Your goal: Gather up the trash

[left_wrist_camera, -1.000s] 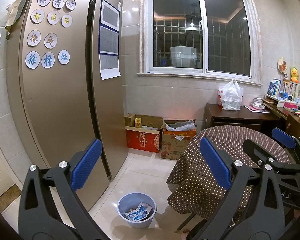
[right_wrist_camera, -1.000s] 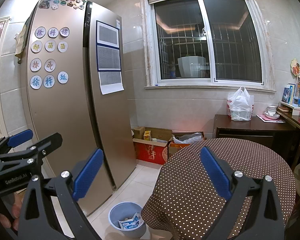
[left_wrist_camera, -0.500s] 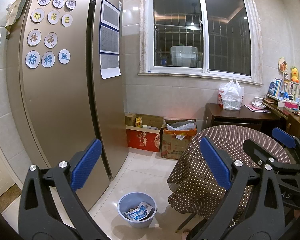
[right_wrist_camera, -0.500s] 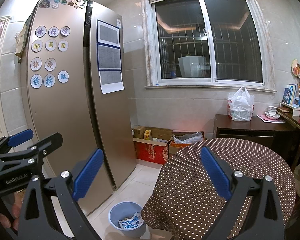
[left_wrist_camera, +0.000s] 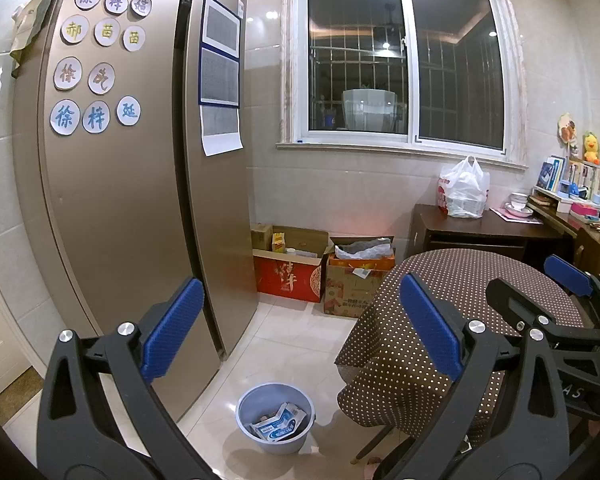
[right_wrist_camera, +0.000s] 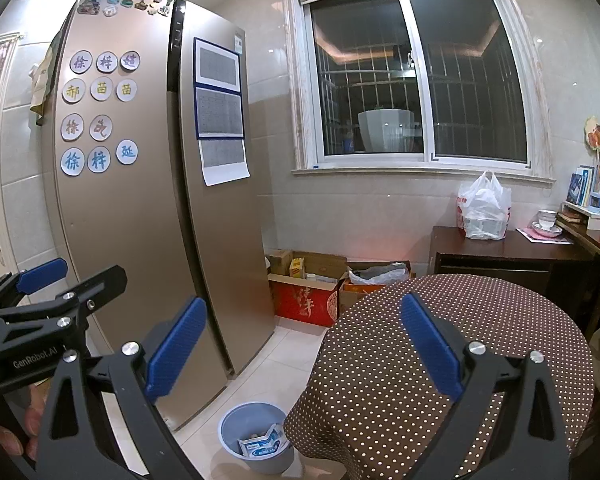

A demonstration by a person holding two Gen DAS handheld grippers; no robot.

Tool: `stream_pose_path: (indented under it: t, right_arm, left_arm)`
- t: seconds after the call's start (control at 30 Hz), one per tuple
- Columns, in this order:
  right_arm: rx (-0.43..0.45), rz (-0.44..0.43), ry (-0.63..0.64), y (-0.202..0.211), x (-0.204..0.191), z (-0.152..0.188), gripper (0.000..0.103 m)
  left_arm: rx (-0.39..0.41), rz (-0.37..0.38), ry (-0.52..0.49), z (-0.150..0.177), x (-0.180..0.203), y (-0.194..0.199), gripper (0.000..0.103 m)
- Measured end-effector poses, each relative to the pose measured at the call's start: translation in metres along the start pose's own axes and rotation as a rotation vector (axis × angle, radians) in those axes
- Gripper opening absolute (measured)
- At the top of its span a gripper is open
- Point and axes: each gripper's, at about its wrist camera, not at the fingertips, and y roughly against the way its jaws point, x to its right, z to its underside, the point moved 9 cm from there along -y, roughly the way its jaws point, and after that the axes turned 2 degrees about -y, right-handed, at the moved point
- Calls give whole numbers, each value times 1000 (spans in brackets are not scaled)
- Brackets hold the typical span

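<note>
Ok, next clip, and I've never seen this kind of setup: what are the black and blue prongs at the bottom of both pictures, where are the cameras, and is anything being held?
There is no robot. A person holds a hand-held claw in each hand, and each claw carries a wide-angle camera looking forward along its two blue-padded fingers. One picture comes from the left claw, the other from the right claw. Each view also catches the other claw at its edge. Both claws are open and hold nothing. Ahead stands a round table with a brown polka-dot cloth; the visible part of its top carries nothing. On the tiled floor between the table and the tall bronze refrigerator stands a pale blue plastic bucket with blue-and-white wrappers inside.
</note>
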Motion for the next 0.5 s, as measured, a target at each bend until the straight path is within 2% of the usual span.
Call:
stream_pose_path:
  t: [0.27,0.5]
  right_arm:
    - [-22,-10,-8,-8,8,3,96]
    - [-82,-26,-30,-24,20,13,96]
  left_arm:
    - [-22,-1,-4,7,-8,0,97]
    - [-100,-1,-12,20,-8,-13,97]
